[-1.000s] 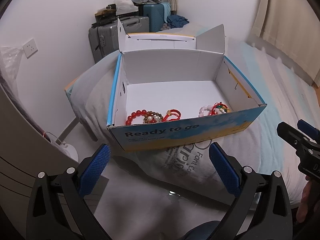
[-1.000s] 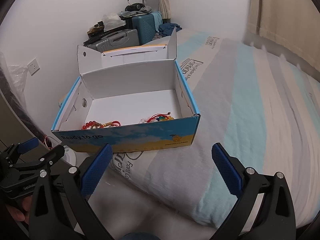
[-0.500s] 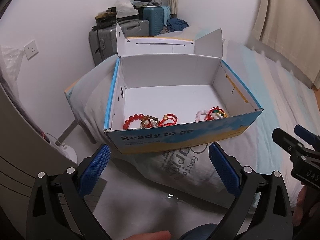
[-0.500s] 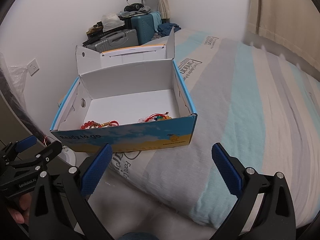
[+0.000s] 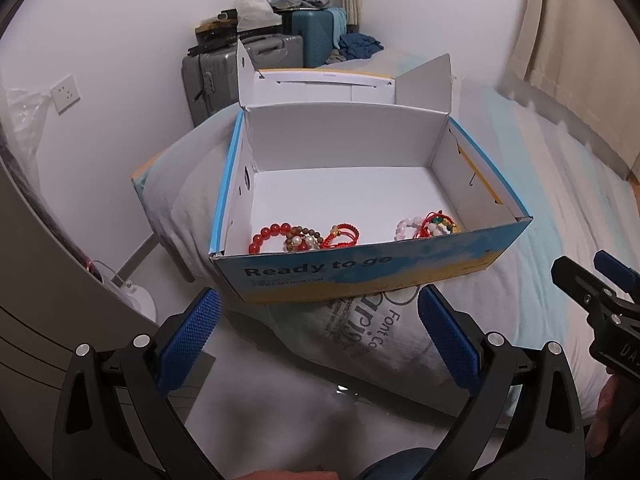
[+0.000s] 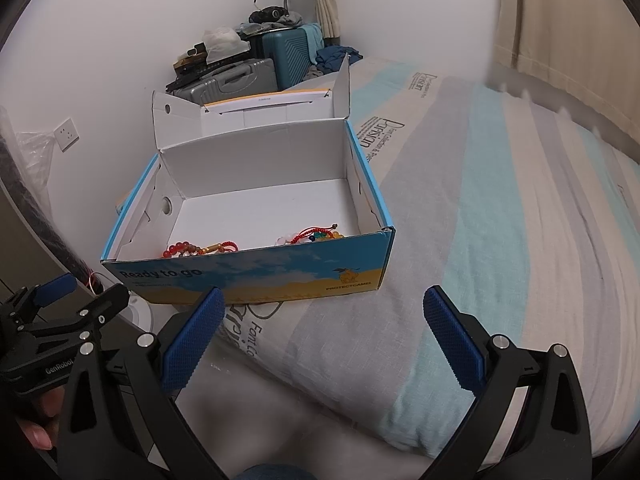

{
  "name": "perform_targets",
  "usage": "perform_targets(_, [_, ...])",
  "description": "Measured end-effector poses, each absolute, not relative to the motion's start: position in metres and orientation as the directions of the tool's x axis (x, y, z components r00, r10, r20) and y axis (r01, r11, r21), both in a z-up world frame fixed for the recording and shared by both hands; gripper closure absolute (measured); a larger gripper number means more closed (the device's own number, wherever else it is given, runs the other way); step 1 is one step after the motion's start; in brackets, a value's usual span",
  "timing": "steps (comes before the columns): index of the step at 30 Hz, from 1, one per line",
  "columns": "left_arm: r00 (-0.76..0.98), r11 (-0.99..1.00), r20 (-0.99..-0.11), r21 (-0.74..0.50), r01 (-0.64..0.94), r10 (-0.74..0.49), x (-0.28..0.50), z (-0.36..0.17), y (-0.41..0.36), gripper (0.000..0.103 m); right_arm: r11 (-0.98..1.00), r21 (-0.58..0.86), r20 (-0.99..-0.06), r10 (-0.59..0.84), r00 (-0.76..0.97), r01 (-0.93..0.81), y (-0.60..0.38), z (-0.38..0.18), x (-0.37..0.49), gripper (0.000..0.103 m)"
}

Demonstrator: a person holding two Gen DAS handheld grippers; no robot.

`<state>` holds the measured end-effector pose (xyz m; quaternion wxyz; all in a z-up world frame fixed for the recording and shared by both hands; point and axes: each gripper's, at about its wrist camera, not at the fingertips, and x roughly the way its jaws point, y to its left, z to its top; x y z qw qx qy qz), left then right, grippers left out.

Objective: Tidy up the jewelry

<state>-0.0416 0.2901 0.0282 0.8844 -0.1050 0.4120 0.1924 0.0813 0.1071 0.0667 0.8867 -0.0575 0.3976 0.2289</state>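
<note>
An open blue and yellow cardboard box (image 5: 372, 276) (image 6: 256, 276) sits on a striped bed. Inside, by the front wall, lie a red bead bracelet (image 5: 269, 234), a brown bead bracelet (image 5: 304, 238), a red cord bracelet (image 5: 344, 236) and a second pile of pink and red bracelets (image 5: 428, 226). In the right wrist view the two piles show as one on the left (image 6: 200, 249) and one on the right (image 6: 312, 236). My left gripper (image 5: 320, 332) is open and empty, just in front of the box. My right gripper (image 6: 320, 332) is open and empty, in front of the box's right corner.
The box's lid (image 5: 344, 80) stands open at the back. Suitcases (image 5: 244, 68) with clutter on top stand against the wall behind it. The bed (image 6: 500, 208) stretches to the right. A white wall with a socket (image 5: 66, 94) is at the left.
Both grippers have pulled back and tilted slightly, so the box sits a little higher and farther in both views. The bracelets have not moved. Both grippers stay open.
</note>
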Motion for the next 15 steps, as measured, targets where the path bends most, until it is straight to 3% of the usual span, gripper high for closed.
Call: perform_targets(15, [0.592, 0.903, -0.758, -0.012, -0.43, 0.272, -0.0443, 0.0332, 0.2891, 0.006, 0.887, 0.08, -0.731, 0.362, 0.579, -0.454, 0.1086, 0.0697, 0.0803, 0.007])
